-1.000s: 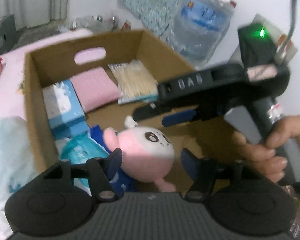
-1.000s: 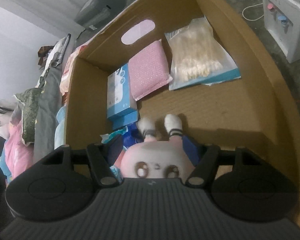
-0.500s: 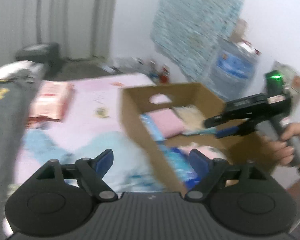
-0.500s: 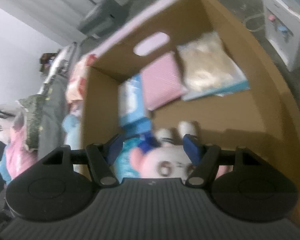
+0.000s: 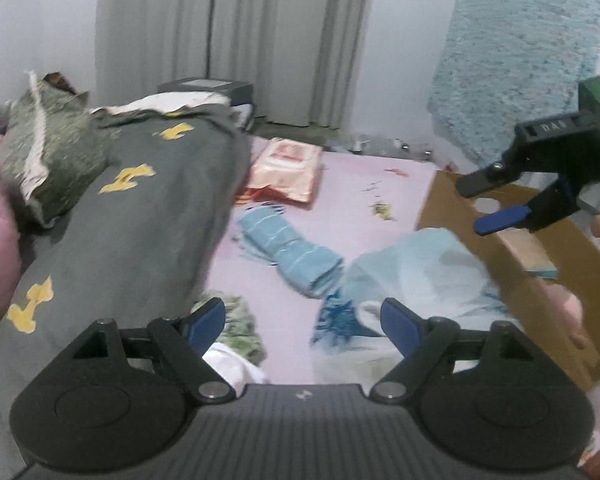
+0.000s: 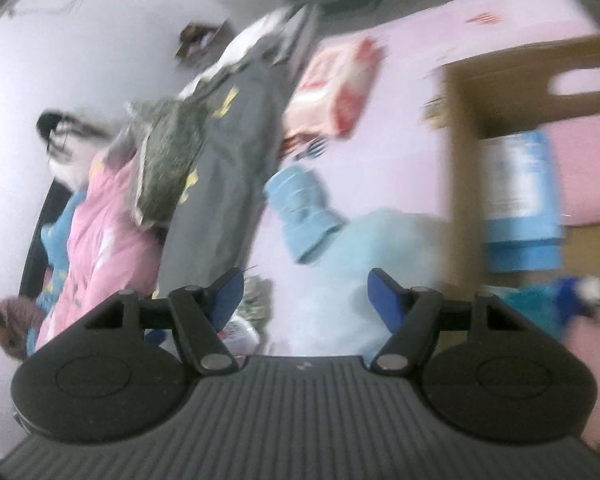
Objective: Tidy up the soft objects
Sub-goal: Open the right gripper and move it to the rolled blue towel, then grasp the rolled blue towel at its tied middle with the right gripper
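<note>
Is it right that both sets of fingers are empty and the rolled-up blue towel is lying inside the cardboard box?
Not quite. The left gripper and right gripper are both empty, but the rolled blue towel lies on the pink bed sheet, outside the cardboard box and to its left. The left wrist view shows it clearly.

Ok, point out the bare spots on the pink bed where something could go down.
Bare pink sheet lies between the red-and-white packet, the striped blue towel and the cardboard box. It is crowded nearer: light blue cloth against the box, grey blanket left.
</note>
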### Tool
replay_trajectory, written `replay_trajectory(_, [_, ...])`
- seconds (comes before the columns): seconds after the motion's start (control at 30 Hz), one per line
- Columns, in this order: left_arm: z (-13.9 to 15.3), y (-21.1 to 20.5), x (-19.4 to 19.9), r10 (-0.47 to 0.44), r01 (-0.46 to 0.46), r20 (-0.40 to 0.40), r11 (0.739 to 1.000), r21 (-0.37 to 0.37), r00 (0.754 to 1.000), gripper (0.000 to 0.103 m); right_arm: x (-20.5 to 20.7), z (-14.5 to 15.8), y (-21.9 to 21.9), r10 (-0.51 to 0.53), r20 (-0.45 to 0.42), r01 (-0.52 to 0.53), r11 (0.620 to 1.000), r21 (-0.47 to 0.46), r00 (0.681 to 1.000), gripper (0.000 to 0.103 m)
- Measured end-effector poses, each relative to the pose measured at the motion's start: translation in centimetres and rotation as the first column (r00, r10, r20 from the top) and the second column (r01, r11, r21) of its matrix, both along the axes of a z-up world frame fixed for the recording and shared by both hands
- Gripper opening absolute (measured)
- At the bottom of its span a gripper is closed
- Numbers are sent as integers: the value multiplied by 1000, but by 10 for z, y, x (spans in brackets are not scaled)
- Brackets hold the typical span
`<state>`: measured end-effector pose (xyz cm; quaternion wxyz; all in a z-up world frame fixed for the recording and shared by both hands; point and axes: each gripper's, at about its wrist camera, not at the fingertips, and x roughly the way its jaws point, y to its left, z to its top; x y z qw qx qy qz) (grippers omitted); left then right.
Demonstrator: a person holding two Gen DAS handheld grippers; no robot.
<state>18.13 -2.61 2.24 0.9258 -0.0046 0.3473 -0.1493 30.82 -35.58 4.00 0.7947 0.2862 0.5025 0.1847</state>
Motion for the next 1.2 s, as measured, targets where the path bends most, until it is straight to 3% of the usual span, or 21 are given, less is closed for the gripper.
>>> replay_trajectory(0.23, [-6, 22, 30, 85, -87, -43, 995, -45, 995, 82, 52, -13, 76, 79, -53, -80, 997, -18, 995, 69])
replay_trajectory(0.4, [-14, 21, 66, 118, -126, -88, 988, -90, 989, 80, 86, -22, 102, 97, -80, -99, 995, -23, 992, 69])
replay_trajectory(0.5, [-21, 21, 92, 169, -189, -140, 972, -142, 976, 75, 112, -37, 110, 102, -141, -103, 995, 0, 985, 70])
replay_trajectory(0.63, [-36, 10, 127, 194, -228, -236, 966, -125, 952, 68, 140, -56, 110, 53, -228, -52, 999, 13, 972, 71])
replay_trajectory(0.83, [-63, -14, 167, 169, -223, -339, 966, -127, 926, 68, 175, -78, 118, 29, -235, -45, 997, -61, 972, 70])
replay_trajectory(0.93, [-76, -31, 186, 134, -180, -376, 980, -90, 917, 70, 186, -97, 122, 45, -257, -67, 995, -75, 965, 70])
replay_trajectory(1.03, [-86, -42, 200, 129, -175, -413, 982, -75, 902, 69, 193, -115, 122, 42, -284, -71, 993, -93, 958, 67])
replay_trajectory(1.1, [-94, -45, 208, 113, -168, -442, 982, -88, 890, 69, 194, -125, 120, 42, -295, -73, 993, -93, 955, 55])
replay_trajectory(1.2, [-108, -44, 217, 113, -195, -491, 973, -119, 864, 66, 194, -139, 121, 47, -319, -81, 992, -96, 946, 48])
